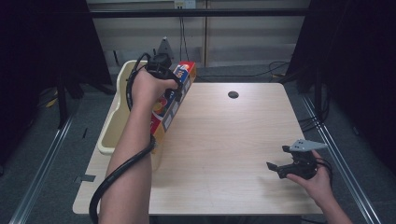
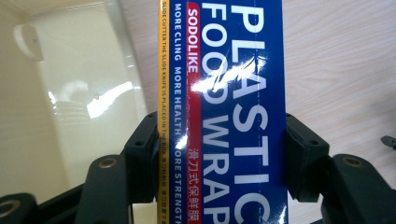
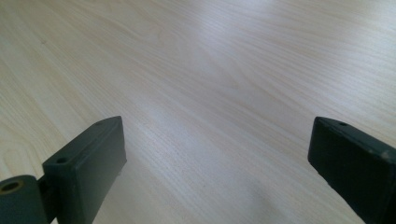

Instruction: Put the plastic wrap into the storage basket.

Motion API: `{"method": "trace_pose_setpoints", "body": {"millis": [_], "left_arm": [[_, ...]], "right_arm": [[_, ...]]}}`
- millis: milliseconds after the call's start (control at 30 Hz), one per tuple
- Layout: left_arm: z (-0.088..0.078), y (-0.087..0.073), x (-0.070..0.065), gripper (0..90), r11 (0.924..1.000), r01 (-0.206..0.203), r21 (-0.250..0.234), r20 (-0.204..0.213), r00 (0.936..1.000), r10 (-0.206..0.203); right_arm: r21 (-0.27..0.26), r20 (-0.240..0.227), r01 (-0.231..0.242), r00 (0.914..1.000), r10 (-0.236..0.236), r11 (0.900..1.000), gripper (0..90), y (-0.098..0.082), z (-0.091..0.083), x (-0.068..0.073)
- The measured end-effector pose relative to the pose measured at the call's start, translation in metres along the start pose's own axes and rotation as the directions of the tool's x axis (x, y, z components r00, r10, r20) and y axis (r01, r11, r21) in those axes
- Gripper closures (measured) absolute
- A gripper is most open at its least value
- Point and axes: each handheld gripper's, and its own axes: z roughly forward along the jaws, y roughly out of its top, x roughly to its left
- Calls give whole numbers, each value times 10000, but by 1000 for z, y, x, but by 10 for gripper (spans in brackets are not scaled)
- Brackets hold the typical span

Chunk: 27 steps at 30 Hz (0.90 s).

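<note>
A long box of plastic food wrap (image 2: 233,116) is the thing in hand. In the left gripper view its dark blue face reads "PLASTIC FOOD WRAP" in big white letters, with "SODOLIKE" in white on a red strip beside it and Chinese characters lower on the same strip. White lines next to that say "MORE CLING MORE HEALTH MORE STRENGTH", though the last word is cut off at the bottom edge. A yellow edge carries small dark print — "SLIDE CUTTER: THE SLIDE KNIFE IS PLACED IN THE BOX" is about what can be made out.

The left gripper (image 2: 219,154) is clamped across the width of the box, one black jaw pressed to each long side. In the high view the box (image 1: 173,100) slants from near the table's far-left corner toward the person, its far end raised at the left gripper (image 1: 163,70) and much of its length hidden behind the left forearm. It lies just beside a cream plastic tub (image 1: 116,107) that sits along the left edge of the wooden table (image 1: 224,149).

The right gripper (image 1: 275,167) is well apart from all this, held low over the near-right part of the table in the right hand (image 1: 315,179). Its jaws stand wide apart with nothing between them — bare wood grain shows in the gap in the right gripper view (image 3: 217,163).

A small dark round hole (image 1: 233,94) sits in the tabletop near the far edge.
</note>
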Motion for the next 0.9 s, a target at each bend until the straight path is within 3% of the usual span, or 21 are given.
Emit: {"method": "trace_pose_setpoints", "body": {"millis": [200, 400, 467, 800, 900], "left_arm": [[-10, -4, 11, 407, 9999, 159, -32, -97, 9998, -160], [-22, -9, 21, 407, 9982, 582, -173, -218, 9980, -586], [-24, -10, 23, 407, 9986, 512, -111, -257, 9983, -515], [-37, -18, 37, 407, 9945, 1014, -278, -375, 9940, -1025], [-39, -20, 42, 407, 9947, 982, -300, -406, 9942, -994]], "right_arm": [[-72, 60, 30, 10000, -29, 10000, 40, 0, 0, 0], [24, 8, -36, 10000, 36, 10000, 40, 0, 0, 0], [-21, 13, 39, 10000, -39, 10000, 40, 0, 0, 0], [-35, 66, 37, 10000, -37, 10000, 41, 0, -1, 1], [2, 39, 116, 9999, -116, 9999, 41, 0, -1, 0]]}}
